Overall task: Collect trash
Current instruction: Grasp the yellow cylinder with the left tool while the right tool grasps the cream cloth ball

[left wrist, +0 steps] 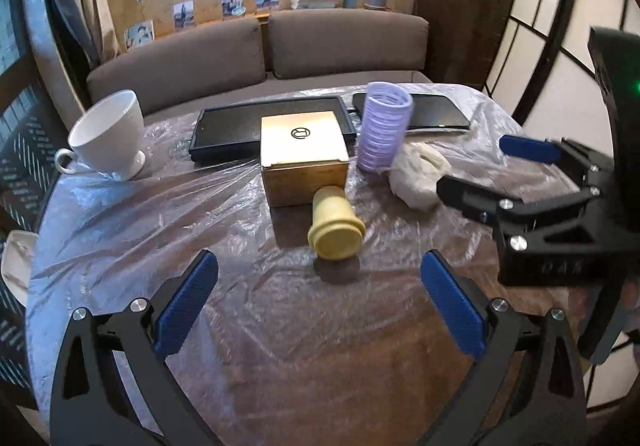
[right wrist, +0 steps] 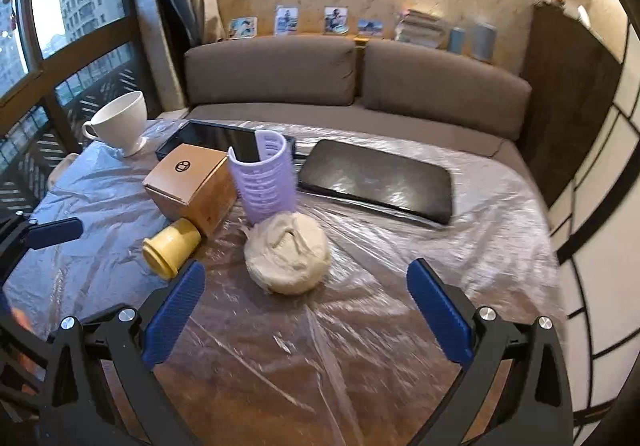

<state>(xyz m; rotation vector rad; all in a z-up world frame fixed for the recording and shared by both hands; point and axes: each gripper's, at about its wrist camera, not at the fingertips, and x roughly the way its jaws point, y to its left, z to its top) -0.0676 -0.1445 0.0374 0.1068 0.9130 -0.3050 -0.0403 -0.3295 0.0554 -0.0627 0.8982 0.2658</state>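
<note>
Table (right wrist: pixel 400 346) under clear plastic film, sofa (right wrist: pixel 352 69) behind it. Far side: closed laptop (right wrist: pixel 376 181), black tray (left wrist: pixel 232 125), white cup (left wrist: pixel 108 133). Centre: brown box (left wrist: pixel 302 157); lilac basket (right wrist: pixel 264 181) upright just right of it. Yellow cup (left wrist: pixel 334 228) on its side, touching the box front. Crumpled paper wad (right wrist: pixel 288 254) at the basket's foot. Left gripper (left wrist: pixel 318 310): fingers apart, empty, yellow cup ahead. Right gripper (right wrist: pixel 306 316): fingers apart, empty, wad just ahead.

Black-framed left tool (left wrist: pixel 318 308) with ribbed blue pads, silver screws
</note>
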